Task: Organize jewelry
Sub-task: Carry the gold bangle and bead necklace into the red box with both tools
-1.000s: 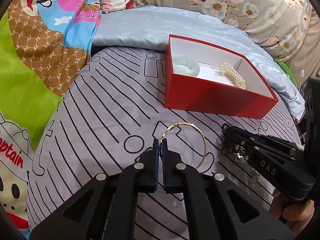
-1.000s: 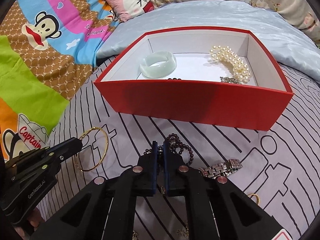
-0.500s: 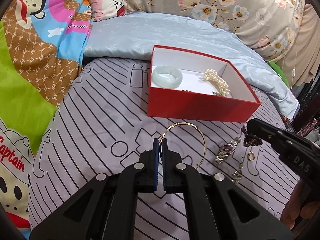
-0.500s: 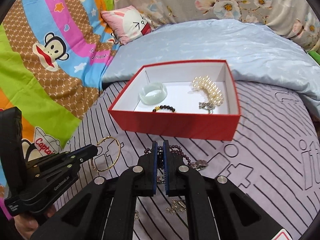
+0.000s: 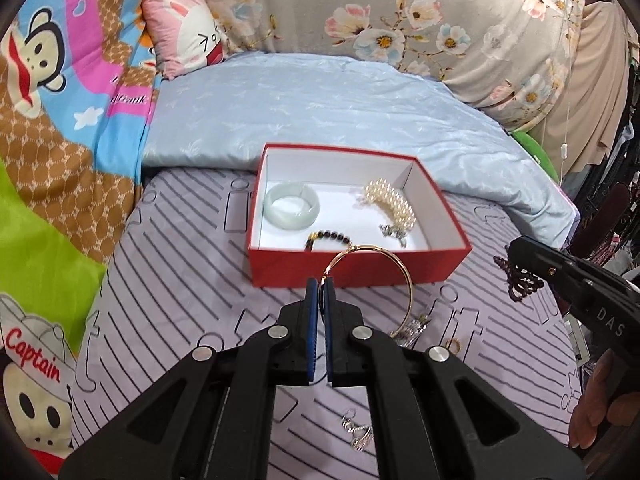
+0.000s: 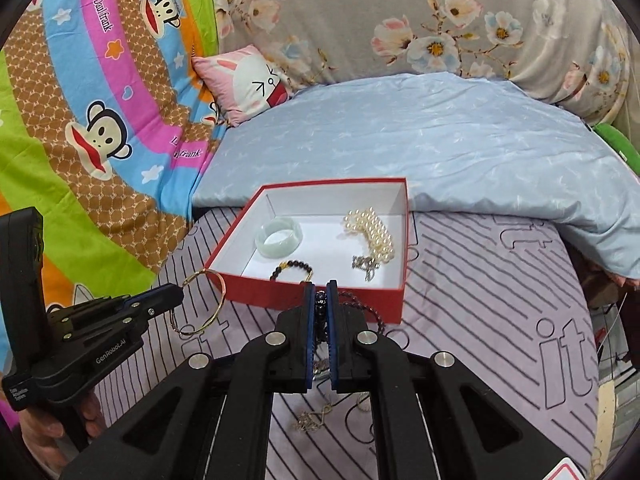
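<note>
Left gripper: mine, jaws pressed together on the thin rim of the gold bangle. The bangle hangs clear of the bed, in front of the near wall of the red box; from the right wrist view it shows beside the box's near left corner.

Right gripper: mine, jaws pinching the dark bead bracelet, which loops out to the right of the pads, in front of the box's near wall. From the left wrist view the same beads dangle under the gripper's tip at the right edge of the bed.

Red box: open, white inside, standing on the striped sheet near the blue quilt at the far side of the bed.

Contents of box:
- jade bangle, far left corner, lying flat.
- pearl bracelet, right side, with a silver clasp at its near end.
- brown bead bracelet, against the near wall, partly hidden by it.

Loose on the sheet, near edge of the bed:
- small gold ring, right of my left gripper.
- silver chain piece, nearest me.
- silver watch band, mostly hidden behind the bangle and gripper.
- thin chain with an infinity charm, seen between the right gripper's fingers.

A hand holds the left gripper's handle.
</note>
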